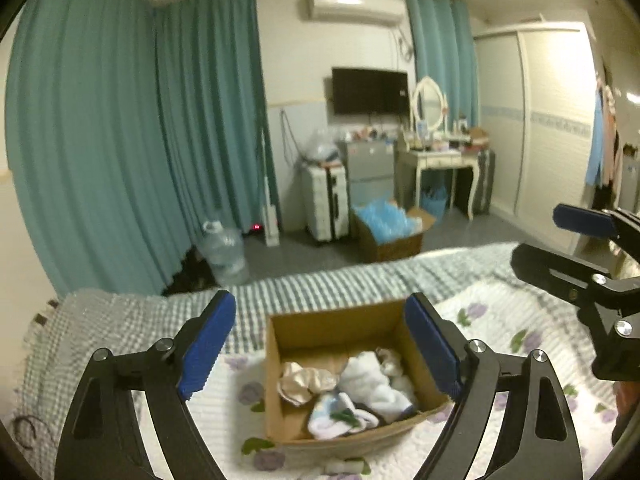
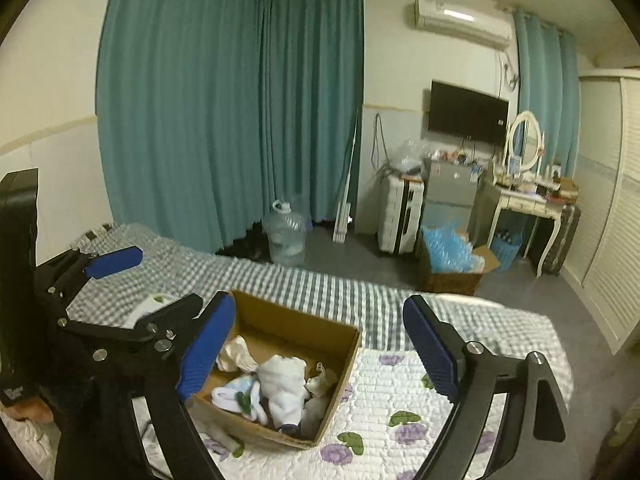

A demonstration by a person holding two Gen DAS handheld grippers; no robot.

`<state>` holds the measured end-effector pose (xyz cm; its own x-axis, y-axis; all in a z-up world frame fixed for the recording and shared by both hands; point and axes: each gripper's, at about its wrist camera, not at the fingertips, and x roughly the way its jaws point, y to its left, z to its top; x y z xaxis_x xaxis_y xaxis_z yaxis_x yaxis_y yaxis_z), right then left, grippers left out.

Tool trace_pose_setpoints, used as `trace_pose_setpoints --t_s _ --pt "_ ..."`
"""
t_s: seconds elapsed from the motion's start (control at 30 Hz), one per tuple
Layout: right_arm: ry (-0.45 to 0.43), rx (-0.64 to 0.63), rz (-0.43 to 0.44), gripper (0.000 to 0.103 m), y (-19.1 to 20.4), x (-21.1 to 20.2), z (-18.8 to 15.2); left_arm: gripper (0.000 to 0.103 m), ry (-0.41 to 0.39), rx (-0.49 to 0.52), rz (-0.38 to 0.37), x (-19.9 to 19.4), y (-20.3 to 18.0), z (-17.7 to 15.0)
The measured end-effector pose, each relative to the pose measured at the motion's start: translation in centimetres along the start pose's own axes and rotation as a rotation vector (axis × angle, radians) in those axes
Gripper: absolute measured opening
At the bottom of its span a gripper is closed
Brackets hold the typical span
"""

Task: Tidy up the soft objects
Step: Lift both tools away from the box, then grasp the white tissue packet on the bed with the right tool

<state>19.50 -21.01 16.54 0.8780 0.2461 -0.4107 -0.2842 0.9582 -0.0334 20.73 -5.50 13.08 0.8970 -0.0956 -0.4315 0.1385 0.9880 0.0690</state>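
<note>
An open cardboard box sits on a quilted bed and holds several soft items: white socks, a beige cloth and a white-and-blue sock. My left gripper hovers above the box, open and empty. My right gripper is open and empty above the same box, where the white socks show. The right gripper also shows at the right edge of the left wrist view; the left gripper shows at the left of the right wrist view.
The bed has a floral quilt and a checked sheet. A small white item lies on the quilt in front of the box. Beyond the bed: teal curtains, a water jug, a suitcase, a box of blue items, a dressing table.
</note>
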Motion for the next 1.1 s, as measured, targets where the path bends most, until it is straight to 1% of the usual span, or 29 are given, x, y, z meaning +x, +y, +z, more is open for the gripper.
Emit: trace_pose_setpoints --t_s 0.07,0.17,0.33,0.37,0.4,0.43,0.47,0.6,0.7,0.8,0.97,1.03,1.1 --pt "-0.023 -0.004 0.001 0.088 0.7 -2.7 0.7 0.088 -0.028 0.002 0.007 -2.7 0.2 0.6" --pt "-0.048 -0.018 0.023 0.091 1.9 -6.6 1.4 0.088 -0.05 0.007 0.001 -5.9 0.2 1.1" --pt "-0.09 -0.068 0.028 0.097 4.5 -12.5 1.1 0.088 -0.101 0.036 0.023 -10.9 0.2 0.3" --pt "-0.094 -0.072 0.028 0.098 4.8 -13.0 1.1 0.088 -0.108 0.039 0.027 -11.7 0.2 0.0" --pt "-0.104 -0.076 0.033 0.103 5.2 -14.0 0.8 0.092 -0.114 0.039 0.03 -12.5 0.4 -0.4" --pt "-0.11 -0.075 0.04 0.103 5.5 -14.7 0.4 0.099 -0.118 0.038 0.032 -13.0 0.5 -0.7" --pt "-0.11 -0.074 0.047 0.103 5.5 -15.2 0.1 0.103 -0.123 0.034 0.033 -13.6 0.7 -1.2" --pt "-0.085 -0.07 0.067 0.103 6.4 -15.8 -1.6 0.103 -0.141 0.023 0.055 -14.6 1.6 -3.5" --pt "-0.048 -0.068 0.075 0.103 6.9 -14.7 -3.6 0.103 -0.119 0.022 0.088 -13.9 2.3 -6.1" --pt "0.01 -0.061 0.081 0.103 7.5 -11.9 -6.3 0.103 -0.064 0.006 0.103 -12.2 3.2 -9.4" --pt "0.158 -0.054 0.097 0.103 8.7 -4.7 -11.7 0.103 0.077 -0.083 0.126 -6.8 5.0 -15.4" --pt "0.207 -0.04 0.105 0.103 9.2 -1.8 -13.9 0.103 0.143 -0.09 0.171 -4.4 5.4 -18.2" --pt "0.267 -0.028 0.116 0.103 9.7 1.0 -16.0 0.103 0.195 -0.072 0.224 -2.6 5.5 -20.7"
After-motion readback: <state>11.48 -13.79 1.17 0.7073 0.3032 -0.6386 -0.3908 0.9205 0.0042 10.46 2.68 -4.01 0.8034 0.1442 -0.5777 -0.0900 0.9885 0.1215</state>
